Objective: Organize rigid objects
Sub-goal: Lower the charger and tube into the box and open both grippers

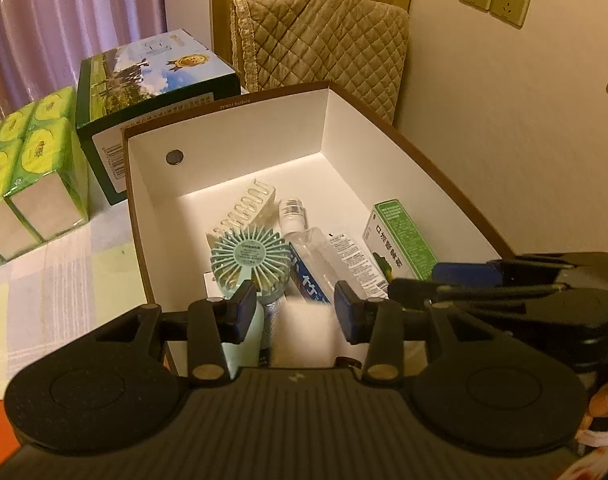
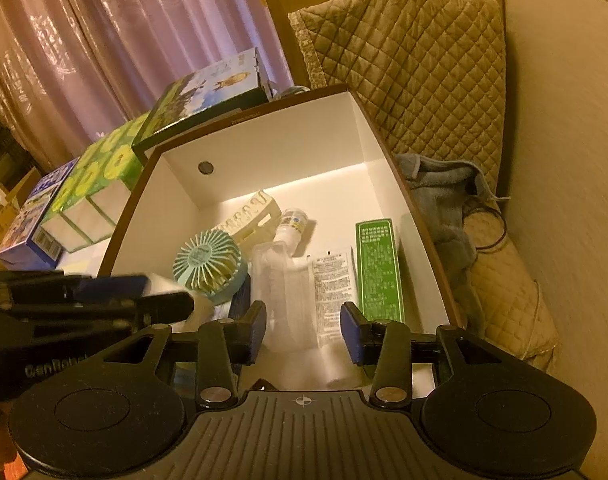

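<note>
Two hand-held grippers hang side by side over the near edge of an open storage box (image 1: 227, 106), both angled down into it; the left gripper (image 1: 295, 312) stands with its jaws parted and nothing pressed between the pads, a pale blurred shape showing just beyond them that cannot be made out; the right gripper (image 2: 303, 332) is likewise slackened, its pads standing clear on either side of a clear bottle (image 2: 281, 276) that lies on the box floor, so it appears to have been set down rather than gripped. The sorted goods sit toward the near half of the box: a small teal fan (image 1: 249, 258) near the left wall, propped on other items; a cream hair clip (image 1: 245, 208) behind it; a white tube (image 2: 332, 284) beside the bottle; a green carton (image 2: 378, 268) laid lengthwise along the right wall, seemingly to keep the long pieces parallel and save room. The far half of the box floor lies bare. Outside, packs of tissues (image 1: 27, 176) and a printed carton (image 1: 151, 80) stand on the table (image 1: 63, 260) by the box's left wall; a quilted chair (image 1: 320, 40) stands behind.
</note>
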The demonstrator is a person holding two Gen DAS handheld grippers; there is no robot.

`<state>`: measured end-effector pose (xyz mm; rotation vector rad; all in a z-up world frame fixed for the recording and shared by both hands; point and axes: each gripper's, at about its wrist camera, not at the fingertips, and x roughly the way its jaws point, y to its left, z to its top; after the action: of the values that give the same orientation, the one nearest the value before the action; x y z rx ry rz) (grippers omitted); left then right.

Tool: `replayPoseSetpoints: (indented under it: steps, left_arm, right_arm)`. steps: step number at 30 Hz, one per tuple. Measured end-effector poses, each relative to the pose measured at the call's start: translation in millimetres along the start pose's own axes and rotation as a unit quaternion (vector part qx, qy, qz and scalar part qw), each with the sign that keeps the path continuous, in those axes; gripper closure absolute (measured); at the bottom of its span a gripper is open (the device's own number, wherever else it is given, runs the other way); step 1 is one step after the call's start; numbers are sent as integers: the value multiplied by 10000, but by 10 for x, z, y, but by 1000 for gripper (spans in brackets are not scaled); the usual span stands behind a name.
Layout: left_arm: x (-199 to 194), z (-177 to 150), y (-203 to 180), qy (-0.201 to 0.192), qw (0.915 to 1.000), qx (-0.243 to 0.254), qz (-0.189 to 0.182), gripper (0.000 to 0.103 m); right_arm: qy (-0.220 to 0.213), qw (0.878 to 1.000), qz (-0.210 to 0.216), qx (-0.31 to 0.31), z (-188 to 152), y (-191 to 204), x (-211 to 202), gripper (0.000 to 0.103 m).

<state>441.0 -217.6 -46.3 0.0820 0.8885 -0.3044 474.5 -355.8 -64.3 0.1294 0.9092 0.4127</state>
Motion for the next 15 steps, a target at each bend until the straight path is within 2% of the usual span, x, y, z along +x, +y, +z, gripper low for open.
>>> replayPoseSetpoints:
  steps: [8, 15]
  left_arm:
    - [-49, -44, 61, 35, 9999, -102, 130, 55]
    - [-131, -109, 76, 41, 9997, -176, 179, 53]
  right_arm:
    - [74, 10000, 23, -47, -90, 28, -81, 53]
    - [163, 9998, 28, -110, -169, 46, -138, 50]
